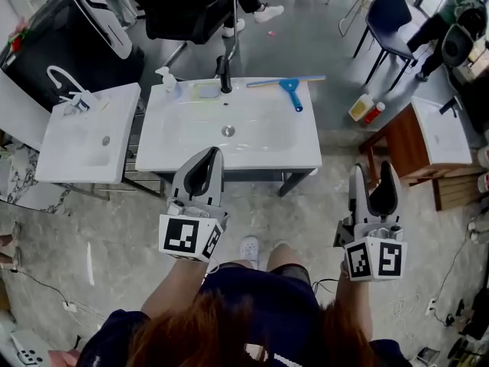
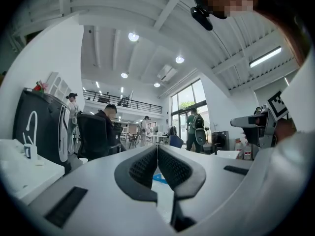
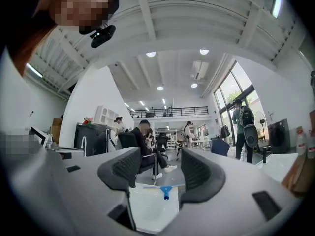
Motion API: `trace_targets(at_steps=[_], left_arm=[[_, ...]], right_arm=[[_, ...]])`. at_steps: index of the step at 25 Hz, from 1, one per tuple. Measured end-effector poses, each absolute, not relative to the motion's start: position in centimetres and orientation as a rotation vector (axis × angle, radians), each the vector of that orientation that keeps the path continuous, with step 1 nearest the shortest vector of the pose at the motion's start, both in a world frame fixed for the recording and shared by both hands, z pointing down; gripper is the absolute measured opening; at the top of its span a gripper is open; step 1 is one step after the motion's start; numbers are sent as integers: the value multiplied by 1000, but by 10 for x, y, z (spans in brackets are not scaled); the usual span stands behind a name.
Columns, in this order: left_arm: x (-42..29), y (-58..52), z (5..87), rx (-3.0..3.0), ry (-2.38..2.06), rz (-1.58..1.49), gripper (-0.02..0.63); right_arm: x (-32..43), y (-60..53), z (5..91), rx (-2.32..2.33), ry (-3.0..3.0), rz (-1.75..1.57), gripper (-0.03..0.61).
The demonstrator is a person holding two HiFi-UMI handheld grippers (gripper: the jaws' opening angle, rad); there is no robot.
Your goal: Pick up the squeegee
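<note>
The squeegee (image 1: pixel 286 86) has a blue handle and a long pale blade, and it lies flat on the back right rim of the white washbasin (image 1: pixel 176 140). My left gripper (image 1: pixel 216 152) hangs over the basin's front edge, its jaws shut with nothing in them. Off the basin's front right corner, my right gripper (image 1: pixel 373 171) is open and empty above the floor. Both are well short of the squeegee. The right gripper view frames the squeegee (image 3: pixel 165 191) far off between the fingers (image 3: pixel 120 173). Only a blue sliver of the squeegee (image 2: pixel 158 177) shows below the left gripper (image 2: pixel 157 150).
A black tap (image 1: pixel 225 75), a spray bottle (image 1: pixel 168 79) and a sponge (image 1: pixel 206 90) stand along the basin's back rim. A second white basin (image 1: pixel 84 132) stands left, a wooden cabinet (image 1: pixel 412 140) right, bottles (image 1: pixel 365 107) on the floor between. Chairs and people are beyond.
</note>
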State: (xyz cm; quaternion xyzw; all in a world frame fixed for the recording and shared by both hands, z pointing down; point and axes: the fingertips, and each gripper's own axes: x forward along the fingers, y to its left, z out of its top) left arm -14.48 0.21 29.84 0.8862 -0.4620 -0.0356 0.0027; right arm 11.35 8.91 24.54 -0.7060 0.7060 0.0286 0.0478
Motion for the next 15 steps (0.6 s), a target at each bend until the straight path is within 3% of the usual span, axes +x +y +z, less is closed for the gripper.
trace_targets(at_steps=[15], left_arm=[[-124,-111,309,2675,-1601,-77,21]], right_arm=[[139,-71,260,-2003,2292,32,261]])
